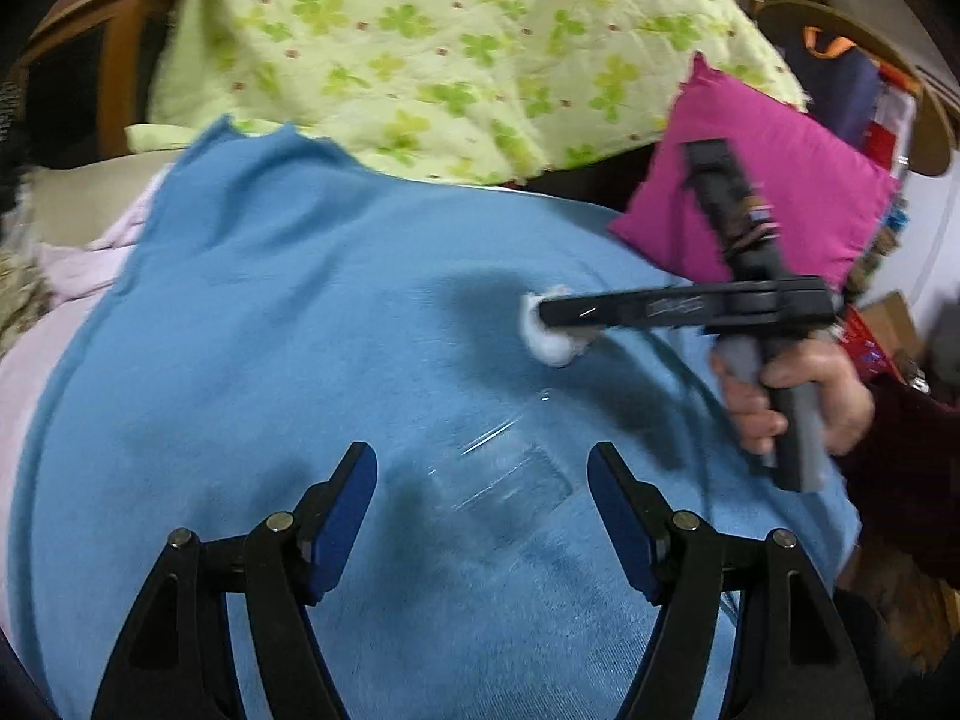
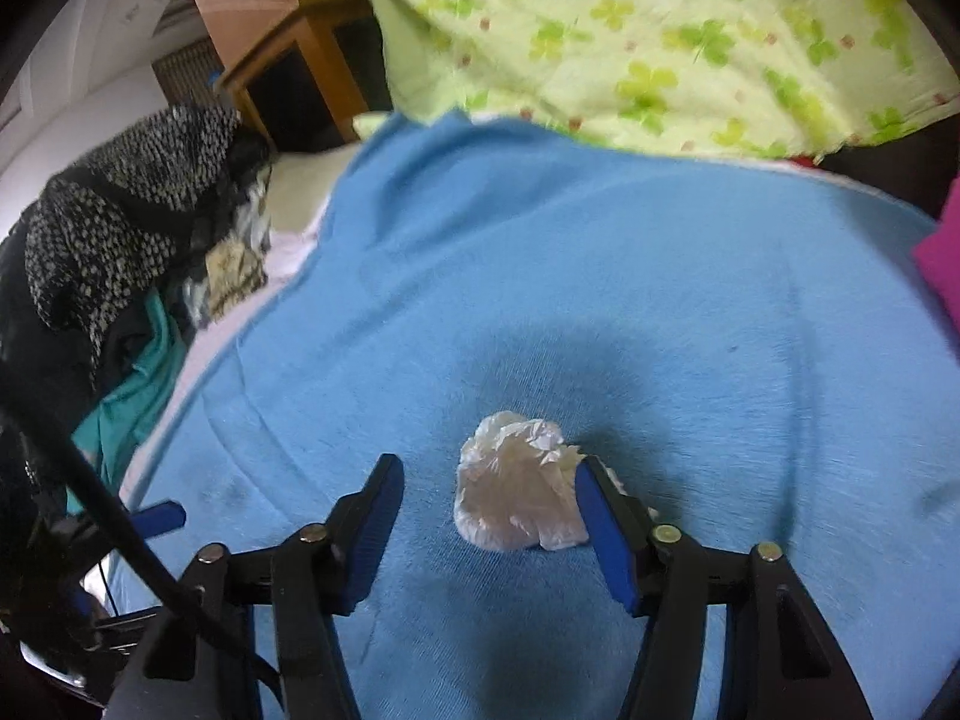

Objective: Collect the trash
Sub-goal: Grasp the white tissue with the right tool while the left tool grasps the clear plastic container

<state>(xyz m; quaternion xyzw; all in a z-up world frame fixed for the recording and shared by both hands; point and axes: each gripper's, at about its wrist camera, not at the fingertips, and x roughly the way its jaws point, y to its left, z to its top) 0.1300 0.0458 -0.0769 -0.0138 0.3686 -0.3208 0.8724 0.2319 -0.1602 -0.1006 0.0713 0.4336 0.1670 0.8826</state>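
- Two views are given, both softened by motion blur, so fine detail on the cloth and on the clear plastic is hard to make out.
- A transparent plastic piece (image 1: 510, 480) is barely seen low in the centre of the left wrist view, lying flat on the blue blanket (image 1: 288, 324); only faint glints and a rectangular outline are shown, and what it is cannot be told.
- The left gripper (image 1: 483, 498) is seen with its blue-padded jaws wide apart and nothing pressed between them; the clear piece shows between the tips.
- A crumpled white wad (image 2: 516, 483), thin, creased and slightly glossy, lies on the fuzzy blue blanket (image 2: 600, 276) in the lower centre of the right wrist view.
- The right gripper (image 2: 489, 504) is seen partly apart around the wad: the right pad is touching it, while a gap is left at the left pad.
- In the left wrist view the wad (image 1: 552, 336) is half hidden behind the right gripper (image 1: 543, 315), whose handle is held by a hand (image 1: 798, 396) at the right edge.
- A green clover-print quilt (image 2: 660, 48), a magenta pillow (image 1: 774, 192) and a speckled black knit (image 2: 126, 204) are cut off by the frame borders.
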